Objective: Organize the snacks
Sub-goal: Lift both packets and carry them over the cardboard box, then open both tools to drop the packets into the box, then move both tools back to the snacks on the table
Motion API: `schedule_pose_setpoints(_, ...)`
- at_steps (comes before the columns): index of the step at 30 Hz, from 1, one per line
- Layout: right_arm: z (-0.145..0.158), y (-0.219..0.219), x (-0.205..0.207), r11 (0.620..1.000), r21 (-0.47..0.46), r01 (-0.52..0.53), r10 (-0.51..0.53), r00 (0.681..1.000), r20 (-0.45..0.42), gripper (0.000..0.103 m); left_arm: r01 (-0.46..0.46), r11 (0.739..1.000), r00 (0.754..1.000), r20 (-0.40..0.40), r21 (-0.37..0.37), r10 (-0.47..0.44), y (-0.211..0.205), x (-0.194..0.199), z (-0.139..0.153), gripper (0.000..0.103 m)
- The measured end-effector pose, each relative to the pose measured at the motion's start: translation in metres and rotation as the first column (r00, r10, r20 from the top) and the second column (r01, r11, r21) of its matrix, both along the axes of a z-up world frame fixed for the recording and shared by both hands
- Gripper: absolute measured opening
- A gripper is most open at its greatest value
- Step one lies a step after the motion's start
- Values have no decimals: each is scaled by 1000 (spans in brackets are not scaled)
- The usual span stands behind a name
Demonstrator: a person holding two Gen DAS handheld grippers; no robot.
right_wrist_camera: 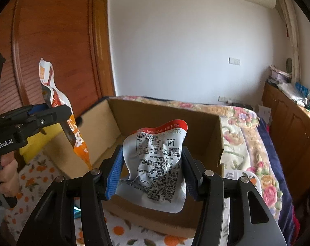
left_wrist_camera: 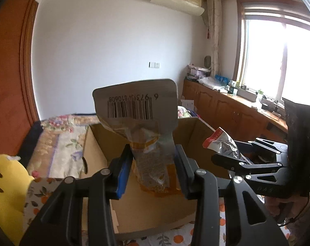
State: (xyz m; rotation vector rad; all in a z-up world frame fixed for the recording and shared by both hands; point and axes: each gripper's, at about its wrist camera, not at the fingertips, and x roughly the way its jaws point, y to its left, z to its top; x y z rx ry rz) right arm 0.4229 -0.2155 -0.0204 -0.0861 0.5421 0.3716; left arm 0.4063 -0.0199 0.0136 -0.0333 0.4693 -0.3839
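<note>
Carrying both snacks over open brown cardboard box [right_wrist_camera: 165, 110]: left gripper [left_wrist_camera: 153, 170] clamped on orange-and-clear crinkly snack pouch [left_wrist_camera: 148, 143], right gripper [right_wrist_camera: 153, 174] clamped on silver foil packet w/ red top [right_wrist_camera: 157, 164]. Get past near rim, lower inside, then release.

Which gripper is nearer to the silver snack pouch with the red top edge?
Right. The right gripper is closed on the silver pouch itself, above the cardboard box. The left gripper, beside it, holds an orange packet.

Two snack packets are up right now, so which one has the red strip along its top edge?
The silver packet in the right gripper. The left gripper holds the orange packet, which has a barcode tab instead.
</note>
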Motion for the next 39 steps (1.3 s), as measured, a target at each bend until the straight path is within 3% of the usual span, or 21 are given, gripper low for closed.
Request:
schedule_pose_setpoints(7,-29,7,15,999,-32,8,-9,999,-51,57,30,999,997,-79,33,-27,-16,12,-29,45)
schedule_pose_setpoints(13,-42,19,14,997,-71,1,-6,997,-80,63,29,995,998,-54,98,-23,-26,5,-29,54)
schedule_pose_setpoints(16,-39,21,10,997,-81,8,-14,997,-78,73,26,995,998,-51,98,-21,-24,0,-25,56)
schedule_pose_setpoints(20,-30,17,-1,998,-68,11,-15,997,-72,74,16,996,999,-39,93,-13,-14,-7,-20,57)
schedule_pose_setpoints(33,7,-13,-90,1000,-2,13,-13,997,-80,74,34,995,997,-78,93,-27,0,-77,-28,60)
schedule_pose_setpoints(39,-8,-23,-137,999,24,34,-31,992,-119,74,58,991,994,-100,117,-46,-6,-118,-44,60)
